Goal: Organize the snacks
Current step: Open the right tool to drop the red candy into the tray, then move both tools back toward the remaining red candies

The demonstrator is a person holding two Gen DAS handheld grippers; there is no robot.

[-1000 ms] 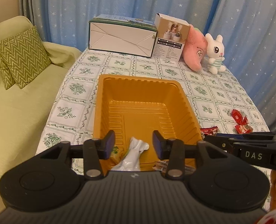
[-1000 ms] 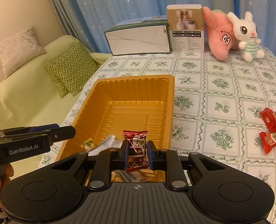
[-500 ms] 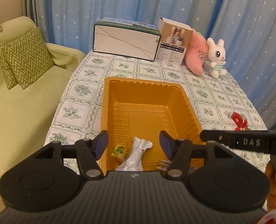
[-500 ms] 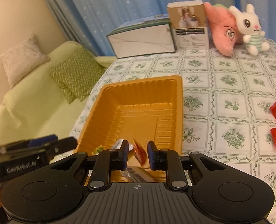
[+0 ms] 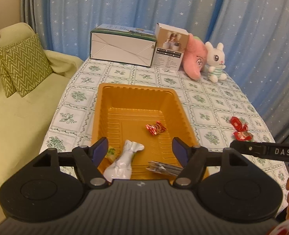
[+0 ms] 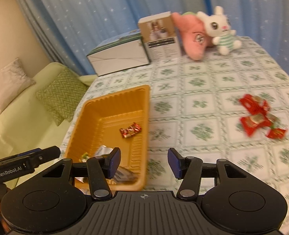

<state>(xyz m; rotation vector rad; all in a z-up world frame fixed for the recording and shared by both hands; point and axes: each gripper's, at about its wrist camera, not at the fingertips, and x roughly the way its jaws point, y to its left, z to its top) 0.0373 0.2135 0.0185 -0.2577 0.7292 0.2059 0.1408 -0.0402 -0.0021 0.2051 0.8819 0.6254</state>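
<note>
An orange tray (image 5: 180,108) (image 6: 89,113) sits on the patterned tablecloth. Inside it lie a red wrapped candy (image 5: 155,128) (image 6: 130,130), a white packet (image 5: 125,161), a small green-yellow sweet (image 5: 110,151) and a dark flat packet (image 5: 164,168). My left gripper (image 5: 140,150) hovers over the tray's near end, its jaws opening with nothing pressed between them. My right gripper (image 6: 144,161) hangs over the tray's right rim and the cloth, jaws opening and empty. Several red snack packets (image 6: 258,115) (image 5: 239,128) lie on the cloth to the right.
At the table's far end stand a white-and-green box (image 5: 123,46), a smaller product box (image 5: 170,50), a pink plush (image 5: 195,58) and a white rabbit plush (image 5: 215,61). A yellow-green sofa with a zigzag cushion (image 5: 23,64) is on the left. Blue curtains hang behind.
My right gripper let go of the red candy, which now lies in the tray, then opened and swung right. My left gripper opened wider and drew back a little.
</note>
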